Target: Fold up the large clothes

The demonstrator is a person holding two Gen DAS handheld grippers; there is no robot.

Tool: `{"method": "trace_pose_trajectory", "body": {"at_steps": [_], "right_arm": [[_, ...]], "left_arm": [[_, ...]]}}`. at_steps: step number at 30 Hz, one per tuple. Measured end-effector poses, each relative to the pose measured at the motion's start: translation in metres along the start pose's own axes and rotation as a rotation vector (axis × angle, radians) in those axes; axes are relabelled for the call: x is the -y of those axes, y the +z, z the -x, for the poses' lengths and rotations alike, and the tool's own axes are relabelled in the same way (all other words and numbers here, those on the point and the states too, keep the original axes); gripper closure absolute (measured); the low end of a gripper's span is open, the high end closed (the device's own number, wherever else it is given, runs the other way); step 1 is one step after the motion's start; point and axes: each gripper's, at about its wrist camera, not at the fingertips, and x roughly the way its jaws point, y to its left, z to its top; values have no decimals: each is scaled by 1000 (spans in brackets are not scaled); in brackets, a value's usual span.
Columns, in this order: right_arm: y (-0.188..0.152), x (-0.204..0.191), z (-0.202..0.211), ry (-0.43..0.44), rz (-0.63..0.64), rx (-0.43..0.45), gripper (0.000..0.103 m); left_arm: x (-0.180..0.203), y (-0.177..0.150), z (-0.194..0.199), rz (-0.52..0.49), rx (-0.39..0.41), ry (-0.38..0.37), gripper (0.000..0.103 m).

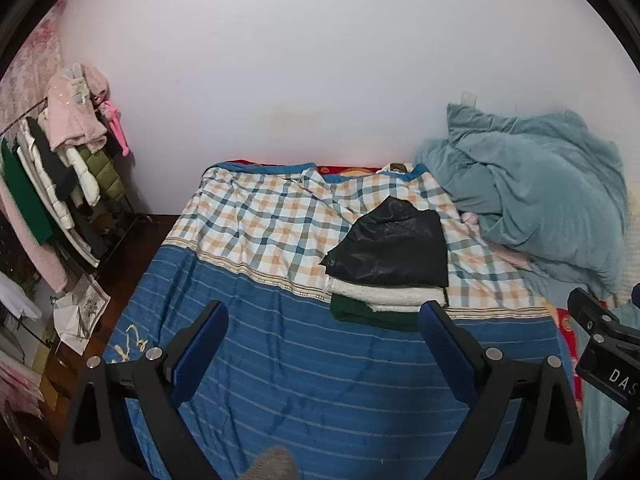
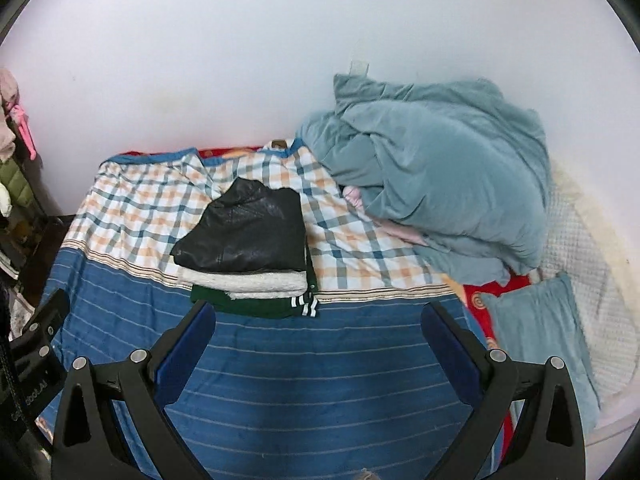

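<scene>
A stack of folded clothes lies on the bed: a black leather jacket (image 1: 390, 246) (image 2: 248, 232) on top, a white fleecy garment (image 1: 384, 296) (image 2: 244, 280) under it, a dark green garment with white stripes (image 1: 368, 314) (image 2: 260, 304) at the bottom. My left gripper (image 1: 322, 312) is open and empty, held above the blue striped blanket (image 1: 312, 380) in front of the stack. My right gripper (image 2: 318, 316) is open and empty, also above the blanket (image 2: 320, 380), just in front of the stack. The right gripper's body shows at the right edge of the left wrist view (image 1: 604, 344).
A checked sheet (image 1: 260, 216) (image 2: 352, 240) covers the far half of the bed. A crumpled teal duvet (image 1: 536, 192) (image 2: 436, 176) is piled at the right. A teal pillow (image 2: 540, 340) lies beside it. A clothes rack (image 1: 60, 168) with hung garments stands left of the bed.
</scene>
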Motion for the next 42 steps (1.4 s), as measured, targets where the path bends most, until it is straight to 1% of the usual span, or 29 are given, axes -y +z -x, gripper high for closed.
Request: {"method": "trace_pose_trajectory", "body": {"at_steps": [3,8,14,19,27,29,32,35,42], "right_arm": [[-11,6,46,3,2,32,0],[-25,19,110,17,-18,71,0],[-34,35,169,30,-41,113,0],[-38,45,207,19,-43,152,0],[-42,44,238,12,-23,185,0],[-43,44,246,1,-19,205,0],[-42,44,251,-4,-15,211,0],[-40,44,251,-4,-13,214,0],[-41,44,254,5,-10,210,0]], "left_arm": [[-9,-1,30,20,3,-15,6],[-16,-3,74,12,48,-21,6],[-15,-6,113,-14,71,-47,6],[-14,-11,137,-32,91,-43,6],[-13,-25,155,-55,76,-59,6],[-15,-26,158,-53,79,-50,6],[-19,-26,164,-44,98,-35,6],[-21,-27,171,-44,119,-38,6],[-26,-25,175,-27,131,-36,6]]}}
